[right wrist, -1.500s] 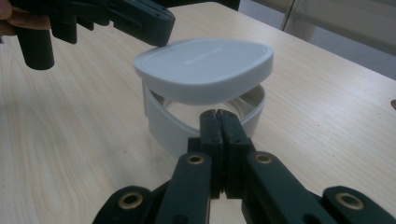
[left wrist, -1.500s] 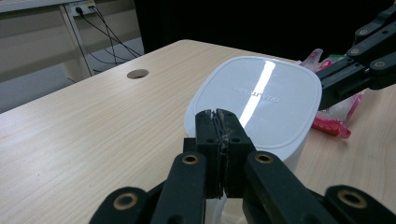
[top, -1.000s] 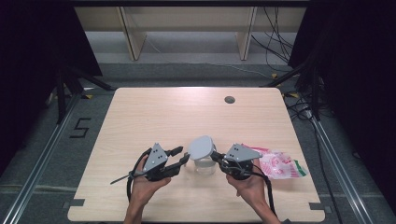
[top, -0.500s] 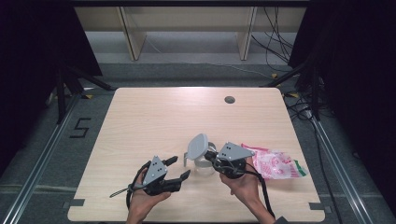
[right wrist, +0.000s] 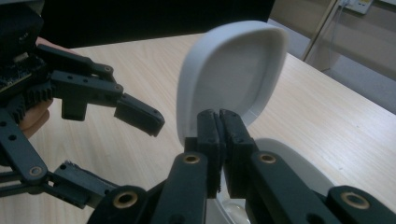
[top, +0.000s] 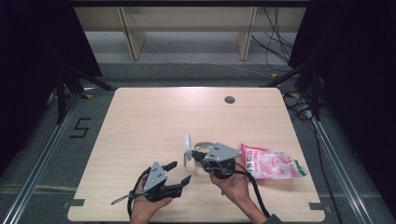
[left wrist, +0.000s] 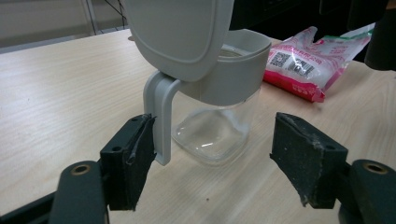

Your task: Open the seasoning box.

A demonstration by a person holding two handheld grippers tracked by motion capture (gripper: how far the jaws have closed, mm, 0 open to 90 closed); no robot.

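A clear jar (left wrist: 215, 130) with a grey collar stands on the table (top: 154, 121), its grey flip lid (top: 187, 149) swung upright. My left gripper (top: 180, 171) is open near the front edge. Its jaws have just been opening and now stand either side of the jar's grey handle (left wrist: 161, 116) and body without pressing on them. My right gripper (right wrist: 219, 116) is shut, its tips at the lower rim of the lid (right wrist: 233, 70); I cannot tell whether the rim is pinched. The left gripper (right wrist: 112, 154) also appears open in the right gripper view.
A pink and white plastic bag (top: 271, 163) lies right of the jar, close to the right hand. A dark cable hole (top: 229, 99) sits near the table's far edge. Shelving and cables lie beyond the table.
The left gripper has let go, opened and drawn back toward the front edge. The lid has swung from lying between the grippers to standing upright. The right gripper shifted left.
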